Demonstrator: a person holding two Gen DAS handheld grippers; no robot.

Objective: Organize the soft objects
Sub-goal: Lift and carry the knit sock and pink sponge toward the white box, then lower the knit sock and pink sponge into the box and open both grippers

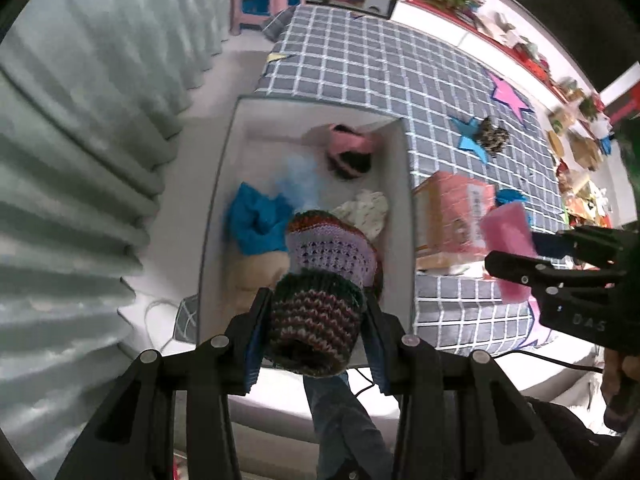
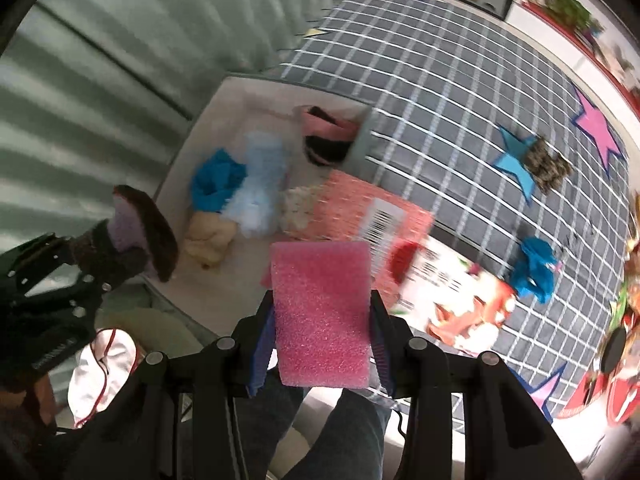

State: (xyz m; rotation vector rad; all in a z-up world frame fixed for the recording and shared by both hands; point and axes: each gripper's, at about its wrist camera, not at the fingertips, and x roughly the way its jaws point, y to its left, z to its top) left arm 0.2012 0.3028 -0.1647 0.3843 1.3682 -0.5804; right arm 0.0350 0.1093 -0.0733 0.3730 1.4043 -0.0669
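Note:
My left gripper [image 1: 316,320] is shut on a striped knitted sock [image 1: 320,280] and holds it above the near end of a white storage box [image 1: 406,184]. The sock also shows in the right wrist view [image 2: 140,240]. My right gripper [image 2: 322,320] is shut on a pink foam sponge [image 2: 322,312], held above the table's near edge to the right of the box [image 2: 188,148]. The sponge also shows in the left wrist view [image 1: 508,236]. Inside the box lie a blue cloth [image 1: 256,220], a pink-and-black knit [image 1: 348,152], a cream item [image 1: 366,210] and a beige item [image 1: 256,272].
A grey checked tablecloth [image 1: 380,64] covers the table. On it lie a red cardboard box [image 1: 448,216], a dark speckled soft item [image 1: 494,138], a blue soft item [image 2: 534,268] and paper stars [image 1: 508,94]. A curtain [image 1: 80,120] hangs left. Clutter lines the right edge.

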